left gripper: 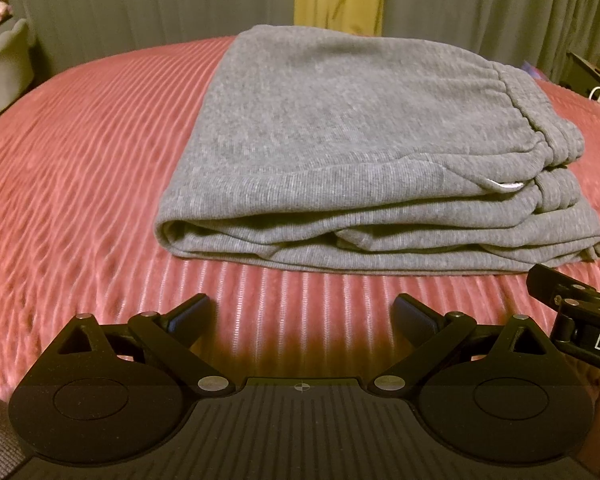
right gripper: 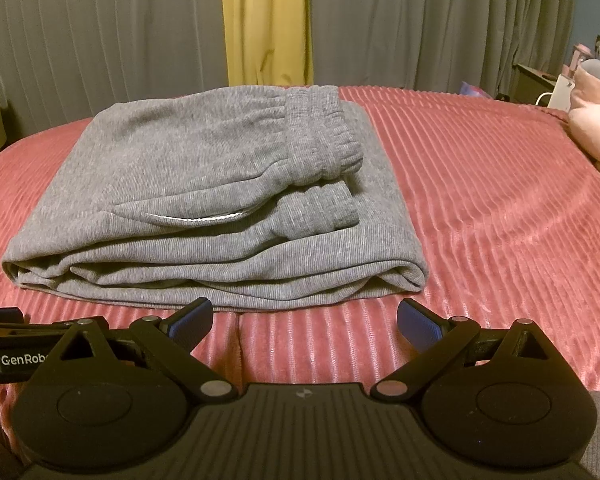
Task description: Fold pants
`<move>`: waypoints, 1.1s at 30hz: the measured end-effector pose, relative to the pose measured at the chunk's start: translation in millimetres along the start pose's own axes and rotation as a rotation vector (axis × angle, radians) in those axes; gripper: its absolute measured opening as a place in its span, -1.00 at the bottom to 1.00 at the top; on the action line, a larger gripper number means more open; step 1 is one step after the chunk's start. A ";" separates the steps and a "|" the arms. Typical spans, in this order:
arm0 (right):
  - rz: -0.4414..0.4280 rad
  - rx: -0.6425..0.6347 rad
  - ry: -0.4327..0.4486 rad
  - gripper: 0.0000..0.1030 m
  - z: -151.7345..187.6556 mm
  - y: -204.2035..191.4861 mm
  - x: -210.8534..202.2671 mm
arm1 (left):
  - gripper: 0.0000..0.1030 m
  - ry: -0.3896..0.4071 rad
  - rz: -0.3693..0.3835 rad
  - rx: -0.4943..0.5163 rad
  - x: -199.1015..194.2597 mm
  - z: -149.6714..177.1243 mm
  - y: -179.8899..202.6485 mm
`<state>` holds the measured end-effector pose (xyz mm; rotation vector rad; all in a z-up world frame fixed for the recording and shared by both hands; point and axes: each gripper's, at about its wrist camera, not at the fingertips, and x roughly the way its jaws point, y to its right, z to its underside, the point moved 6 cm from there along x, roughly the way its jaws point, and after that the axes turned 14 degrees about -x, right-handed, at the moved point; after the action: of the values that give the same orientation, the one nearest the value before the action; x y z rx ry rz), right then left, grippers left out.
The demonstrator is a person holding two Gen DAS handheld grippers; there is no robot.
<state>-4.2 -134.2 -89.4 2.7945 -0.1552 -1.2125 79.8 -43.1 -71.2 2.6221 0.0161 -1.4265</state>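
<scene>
Grey pants (left gripper: 340, 152) lie folded in a thick stack on the pink bed (left gripper: 80, 184), both pairs of jaws released and empty.

The pants look like soft, fairly heavy fleece: limp, not slippery or fragile, likely to sag and unfold if lifted by one layer, so the sturdy holds would be the rolled fold edges low on the stack or the elastic waistband (right gripper: 324, 140). In the left wrist view the stack fills the centre and right of the frame, apart from the left gripper (left gripper: 304, 316) at lower centre. In the right wrist view it sits centre-left, its near edge just above the right gripper (right gripper: 304, 320).
</scene>
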 end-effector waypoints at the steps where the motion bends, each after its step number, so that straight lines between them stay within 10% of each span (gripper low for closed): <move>1: 0.000 0.000 0.000 0.92 0.0 -0.1 0.0 | 0.95 0.000 0.000 0.000 0.0 0.0 0.0; 33: -0.002 0.003 -0.005 0.92 1.3 0.0 0.4 | 0.95 0.000 -0.002 0.013 0.1 1.5 -0.4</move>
<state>-4.9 -134.3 -90.6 2.7947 -0.1547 -1.2212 78.5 -42.9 -72.2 2.6327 0.0094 -1.4319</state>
